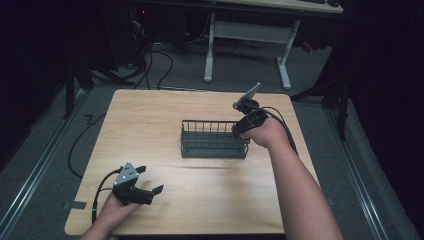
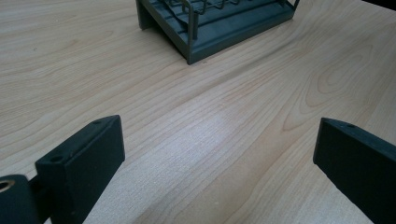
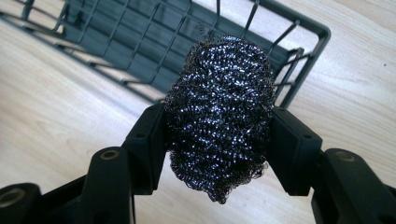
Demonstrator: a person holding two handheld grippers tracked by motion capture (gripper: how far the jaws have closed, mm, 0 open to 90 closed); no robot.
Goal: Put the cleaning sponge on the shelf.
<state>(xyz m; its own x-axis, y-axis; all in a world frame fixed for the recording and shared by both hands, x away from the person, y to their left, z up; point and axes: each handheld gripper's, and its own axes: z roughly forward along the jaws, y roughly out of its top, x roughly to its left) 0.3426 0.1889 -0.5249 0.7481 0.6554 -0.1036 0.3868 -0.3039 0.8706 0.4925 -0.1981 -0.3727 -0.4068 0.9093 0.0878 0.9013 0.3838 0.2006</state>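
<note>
- The right hand-held gripper (image 3: 219,140) clamps a dark steel-wool scourer (image 3: 219,112) between its jaws, apparently just above the near end of the grey wire rack (image 3: 299,32).
- The left hand-held gripper (image 2: 219,158) is spread wide, nothing between its jaws, over bare table (image 2: 210,116), the rack ahead of it.

Support surface: light wooden table (image 1: 150,130), rounded corners, visible grain — pale streaks and knot-like rings show clearly in the left gripper view.

Resting directly on it: one dark grey wire rack (image 1: 214,139), rectangular, solid base with upright wire sides, set slightly right of the table's centre and toward the far half. The rack's long side runs roughly parallel to the table's near edge.

Table stands on a grey floor (image 1: 45,150); black cables (image 1: 82,135) lie on the floor off the table's left side and beyond its far edge.
</note>
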